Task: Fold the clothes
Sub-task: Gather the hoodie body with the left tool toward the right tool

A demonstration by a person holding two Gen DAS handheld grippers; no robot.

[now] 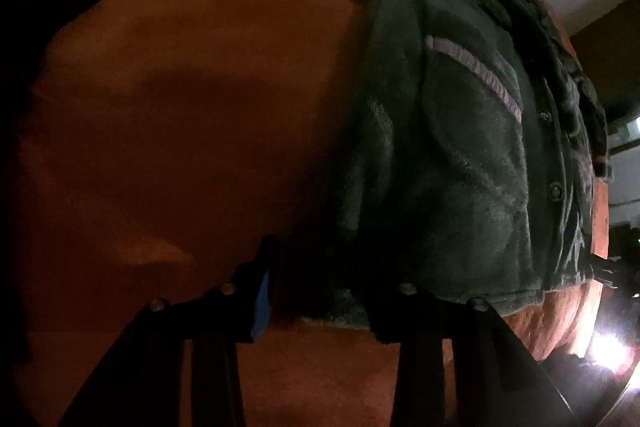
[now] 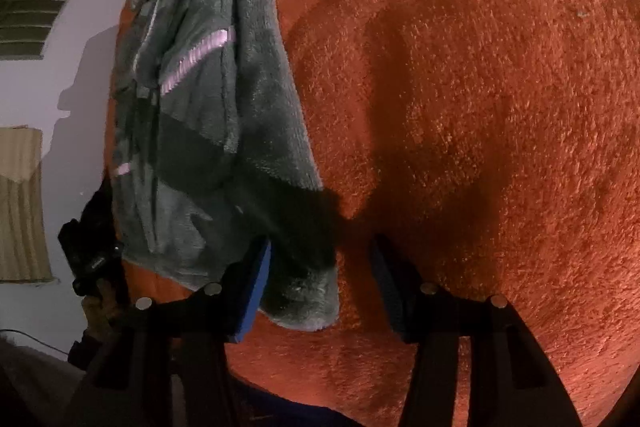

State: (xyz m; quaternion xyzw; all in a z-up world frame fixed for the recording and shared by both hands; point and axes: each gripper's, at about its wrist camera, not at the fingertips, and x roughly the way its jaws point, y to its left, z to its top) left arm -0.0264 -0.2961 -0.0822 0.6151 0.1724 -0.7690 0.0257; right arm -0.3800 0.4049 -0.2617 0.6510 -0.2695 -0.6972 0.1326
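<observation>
Orange pile fabric (image 2: 480,107) covered the whole work surface under both of my grippers; it looked like a coarse blanket or rug, brightly lit on the right wrist view and very dim on the left. On it lay the garment (image 1: 460,147), a dark green fleece top with pale lilac piping (image 1: 476,67) and a row of buttons (image 1: 555,191) down its front. Seen from my left gripper (image 1: 320,291), the garment sat ahead and to the right, its near hem running just past the fingertips. That gripper's jaws stood wide apart with the garment's near-left corner lying in the gap between them, deep in shadow; I could not tell whether either finger touched the cloth. From my right gripper (image 2: 320,287), the garment (image 2: 208,131) lay ahead and to the left, reaching away toward the far edge of the surface. Its near corner (image 2: 308,299) rested between the spread fingers, close against the blue pad (image 2: 256,291) of the left finger, well short of the right one. Jaws wide open there too, nothing clamped. Beyond the garment on that side I noted a white wall (image 2: 80,75) and a slatted vent (image 2: 32,15).
</observation>
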